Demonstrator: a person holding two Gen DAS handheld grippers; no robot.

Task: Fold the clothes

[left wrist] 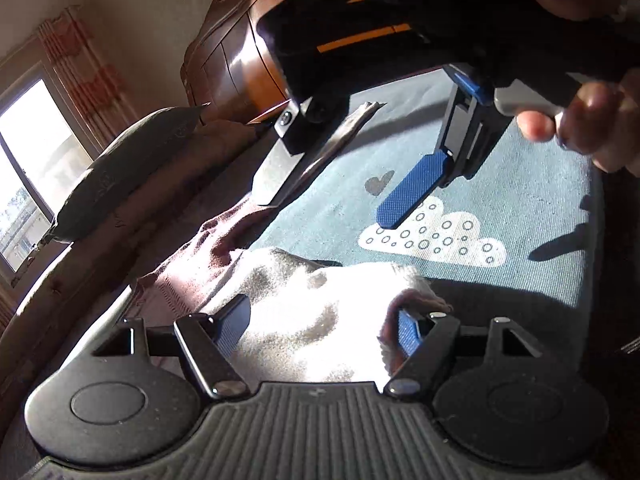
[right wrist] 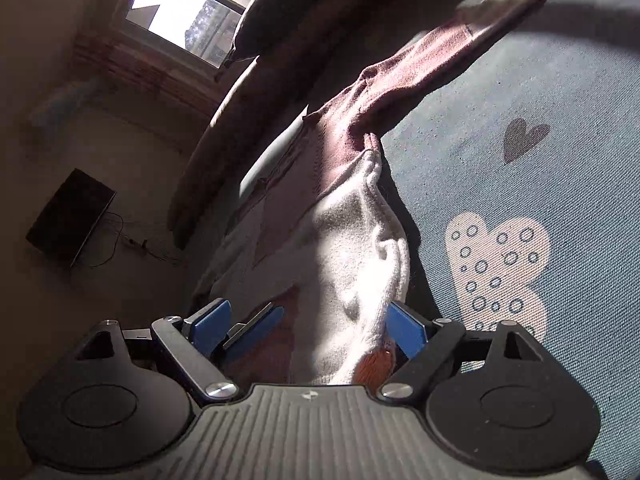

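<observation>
Barely begun, by the look of it: one knitted sweater in dusty pink and white (left wrist: pixel 312 312) lying loose and rumpled on the blue-grey woven bed cover (left wrist: pixel 520 184), near the cover's edge, with no flat, squared fold showing anywhere. One long pink sleeve (right wrist: pixel 440 48) stretched out across the cover, away from the bunched white body, in the right wrist view. Smoothing, folding in the sleeve and doubling the body probably all left to do. Left gripper (left wrist: pixel 322 328) down at the white part of the sweater, jaws well apart with cloth filling the gap and heaped against one blue pad; impossible to tell whether pressed or merely touched. Right gripper (left wrist: pixel 326 206) above the cover beyond the sweater, held by one bare hand (left wrist: pixel 580 120), jaws wide apart and clamped on nothing; from its own camera, white knit only lying between and ahead of the fingers. Counted: one sweater and no other garment in sight; two grippers; one hand visible; one white cloud print with small rings (left wrist: pixel 432 236) and one dark heart print (left wrist: pixel 378 182) on the cover; one grey pillow (left wrist: pixel 120 172); one brown wooden headboard (left wrist: pixel 236 60); one window (left wrist: pixel 32 152); one dark flat screen (right wrist: pixel 72 220) leaning down by the wall.
</observation>
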